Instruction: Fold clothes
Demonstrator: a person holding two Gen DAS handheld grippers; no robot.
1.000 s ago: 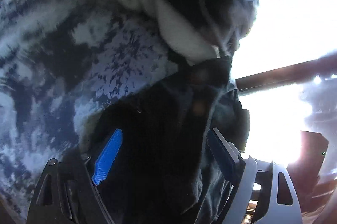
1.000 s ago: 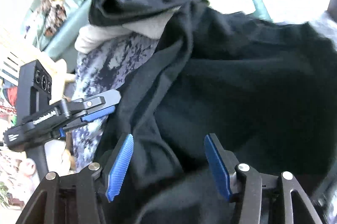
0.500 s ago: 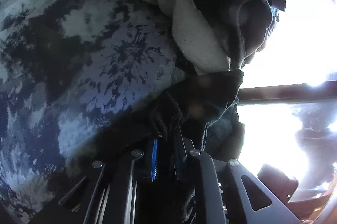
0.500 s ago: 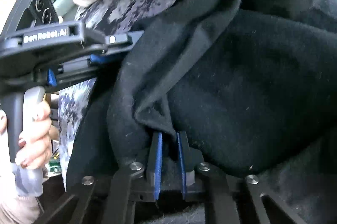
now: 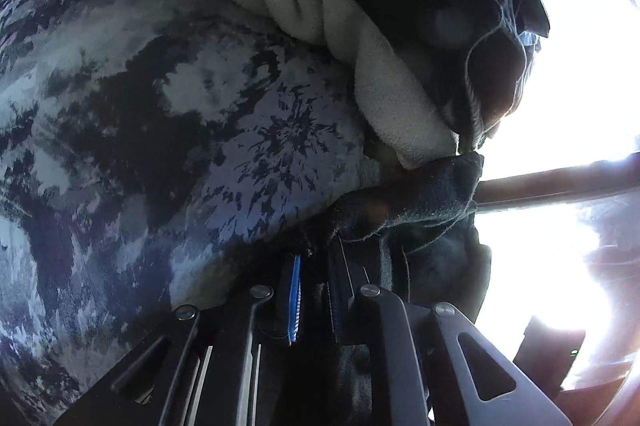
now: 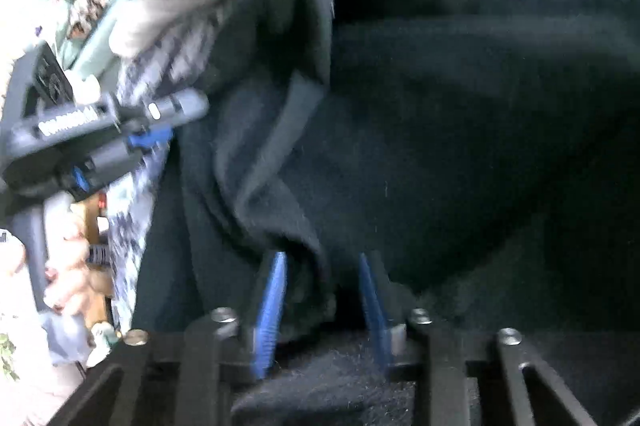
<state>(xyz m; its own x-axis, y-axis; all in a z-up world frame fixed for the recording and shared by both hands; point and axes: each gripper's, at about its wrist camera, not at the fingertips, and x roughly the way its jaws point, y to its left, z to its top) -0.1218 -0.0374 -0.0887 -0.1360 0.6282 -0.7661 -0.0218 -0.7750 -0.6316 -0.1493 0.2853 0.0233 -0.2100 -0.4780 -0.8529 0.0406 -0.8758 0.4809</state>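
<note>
The left tool (image 5: 316,290) is clamped on the black garment's (image 6: 440,145) edge. The right tool's (image 6: 324,290) jaws are opening around a fold at 6 o'clock. With one corner freed, the garment may sag and drag the pile at 11 o'clock.

both wrist views close, sharing black garment (image 5: 420,193)

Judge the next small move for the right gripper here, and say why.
Probably close the right gripper back onto the black garment. Its jaws are opening with a fold of that fabric hanging between the blue pads, while the left gripper is shut on another edge of it. Both need a firm hold to spread it.
</note>
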